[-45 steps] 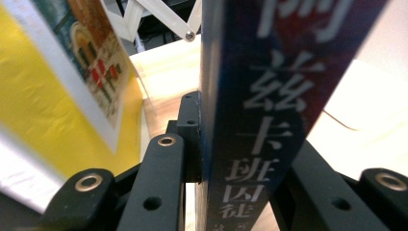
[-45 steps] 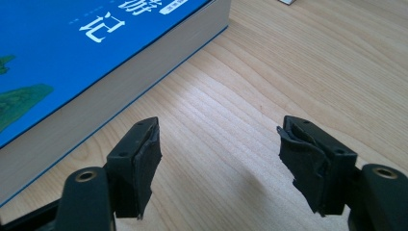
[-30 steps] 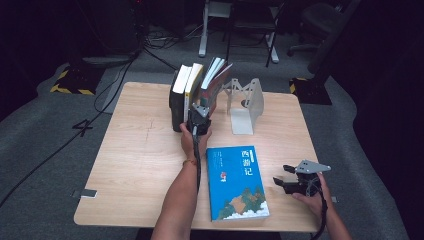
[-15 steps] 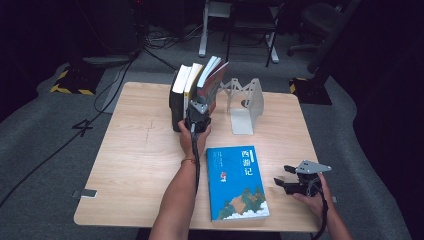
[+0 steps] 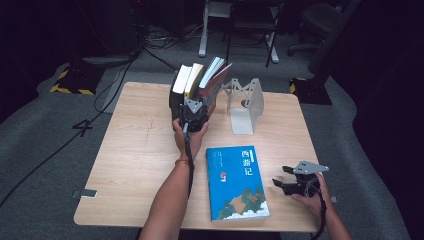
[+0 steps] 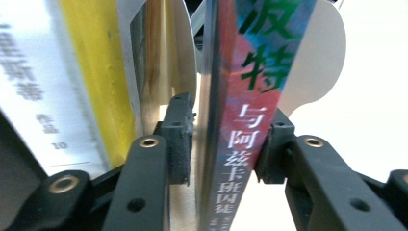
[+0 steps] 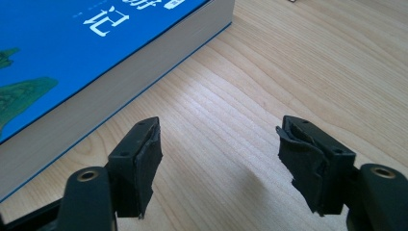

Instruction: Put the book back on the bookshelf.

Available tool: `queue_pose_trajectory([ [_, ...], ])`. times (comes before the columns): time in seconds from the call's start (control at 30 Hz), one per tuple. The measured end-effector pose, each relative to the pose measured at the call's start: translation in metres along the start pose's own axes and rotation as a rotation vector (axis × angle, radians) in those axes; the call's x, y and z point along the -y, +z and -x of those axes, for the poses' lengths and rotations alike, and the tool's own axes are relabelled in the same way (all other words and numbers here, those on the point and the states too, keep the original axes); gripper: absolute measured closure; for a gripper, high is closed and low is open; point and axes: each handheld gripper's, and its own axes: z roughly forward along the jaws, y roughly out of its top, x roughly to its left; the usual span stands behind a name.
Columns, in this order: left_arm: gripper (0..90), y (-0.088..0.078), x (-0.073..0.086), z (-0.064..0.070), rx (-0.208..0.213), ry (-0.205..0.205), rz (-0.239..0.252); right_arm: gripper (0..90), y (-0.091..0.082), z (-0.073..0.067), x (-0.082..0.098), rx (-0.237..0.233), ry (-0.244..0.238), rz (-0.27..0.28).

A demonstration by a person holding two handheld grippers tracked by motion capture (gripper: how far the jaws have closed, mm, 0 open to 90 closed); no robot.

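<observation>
High view: the left tool (image 5: 194, 111) meets a row of upright books (image 5: 192, 87) at the far middle of the bench (image 5: 135, 150); the rightmost, a red book (image 5: 216, 82), leans left against its neighbours. A white bookend (image 5: 246, 102) stands just to the right, apart from the row. A blue book (image 5: 236, 181) lies flat near the front edge, and the right tool (image 5: 289, 184) rests beside it.

Left gripper view: the jaws straddle the spine of the red book (image 6: 245, 125). They have just been opening then closing slightly. The right pad touches the cover; a thin gap shows at the left pad, so a firm hold cannot be confirmed.

Right gripper view: the right tool (image 7: 219, 159) stands wide open over bare wood, holding nothing, with the blue book (image 7: 72, 53) just to the left.
</observation>
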Motion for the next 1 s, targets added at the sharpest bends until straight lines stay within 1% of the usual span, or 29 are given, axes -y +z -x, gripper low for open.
queue_pose_trajectory([
  [0.03, 66.2, 0.0, 0.0, 0.0, -0.007, -0.002, 0.002, 32.1, 0.0, 0.0, 0.0, 0.0, 0.001, 0.0],
  [0.07, 66.9, -0.001, 0.0, -0.001, -0.005, -0.017, 0.008, 32.2, 0.0, 0.0, 0.0, -0.001, 0.002, -0.001],
  [0.1, 69.4, -0.001, 0.0, -0.001, -0.005, -0.017, 0.008, 32.2, 0.0, 0.0, 0.0, -0.001, 0.002, -0.001],
  [0.13, 71.2, -0.001, 0.0, -0.003, -0.012, -0.033, 0.013, 32.2, 0.001, 0.001, 0.001, 0.0, 0.002, -0.006],
  [0.2, 72.0, -0.001, 0.001, -0.004, -0.013, -0.037, 0.013, 32.2, 0.002, 0.001, 0.002, 0.001, 0.004, -0.008],
  [0.27, 72.8, -0.002, 0.001, -0.005, -0.002, -0.061, 0.013, 32.2, 0.002, 0.001, 0.002, -0.001, 0.0, -0.01],
  [0.3, 72.9, -0.002, 0.0, -0.005, 0.003, -0.065, 0.007, 32.2, 0.002, 0.0, 0.001, -0.002, 0.0, -0.009],
  [0.33, 73.0, -0.002, 0.0, -0.004, -0.003, -0.058, 0.002, 32.2, 0.002, 0.0, 0.001, -0.002, 0.0, -0.008],
  [0.37, 73.2, -0.003, 0.0, -0.003, 0.008, -0.071, -0.003, 32.2, 0.001, 0.0, 0.001, -0.001, -0.002, -0.006],
  [0.4, 73.1, -0.004, 0.0, -0.003, 0.02, -0.1, -0.004, 32.2, 0.001, 0.0, 0.001, -0.003, 0.001, -0.003],
  [0.47, 73.1, -0.005, 0.001, 0.002, 0.03, -0.118, -0.007, 32.2, 0.001, 0.0, 0.001, -0.001, 0.0, -0.005],
  [0.5, 73.1, -0.005, 0.001, 0.004, 0.044, -0.133, -0.009, 32.2, 0.001, 0.001, 0.001, -0.001, 0.0, -0.005],
  [0.57, 73.7, -0.004, 0.002, 0.009, 0.046, -0.159, -0.012, 32.3, 0.001, 0.001, 0.0, 0.001, 0.0, -0.005],
  [0.6, 73.7, -0.003, 0.003, 0.01, 0.054, -0.188, -0.006, 32.3, 0.001, 0.001, 0.0, 0.001, 0.0, -0.004],
  [0.63, 73.7, -0.001, 0.003, 0.011, 0.054, -0.204, -0.003, 32.3, 0.001, 0.001, 0.0, -0.001, 0.002, -0.004],
  [0.67, 73.7, 0.001, 0.002, 0.016, 0.02, -0.14, 0.001, 32.3, 0.0, 0.0, 0.0, 0.0, 0.0, -0.004],
  [0.7, 73.0, 0.001, 0.002, 0.016, 0.02, -0.14, 0.001, 32.3, 0.0, 0.0, 0.0, 0.0, 0.0, -0.004],
  [0.73, 73.0, 0.002, 0.001, 0.019, 0.001, -0.102, 0.006, 32.3, 0.0, 0.0, 0.0, -0.002, 0.0, 0.001],
  [0.8, 72.2, 0.003, -0.001, 0.025, -0.021, -0.054, 0.006, 32.4, -0.001, 0.0, 0.0, 0.0, -0.001, 0.005],
  [0.83, 70.9, 0.004, -0.001, 0.026, -0.023, -0.043, 0.008, 32.3, -0.002, 0.001, 0.0, -0.001, -0.002, 0.008],
  [0.87, 68.6, 0.004, 0.0, 0.026, -0.025, -0.047, 0.012, 32.3, -0.002, 0.002, 0.0, 0.001, 0.004, 0.009],
  [0.9, 65.9, 0.004, 0.0, 0.024, -0.028, -0.054, 0.02, 32.3, -0.002, 0.003, 0.001, 0.003, 0.006, 0.007],
  [0.93, 62.9, 0.003, 0.001, 0.021, -0.057, -0.073, 0.024, 32.3, -0.002, 0.003, 0.001, 0.002, 0.007, 0.006],
  [0.97, 57.9, 0.003, 0.001, 0.021, -0.057, -0.073, 0.024, 32.3, -0.002, 0.003, 0.001, 0.002, 0.007, 0.006],
  [1.0, 57.9, 0.003, 0.001, 0.018, -0.063, -0.081, 0.029, 32.3, -0.002, 0.003, 0.001, 0.002, 0.007, 0.005],
])
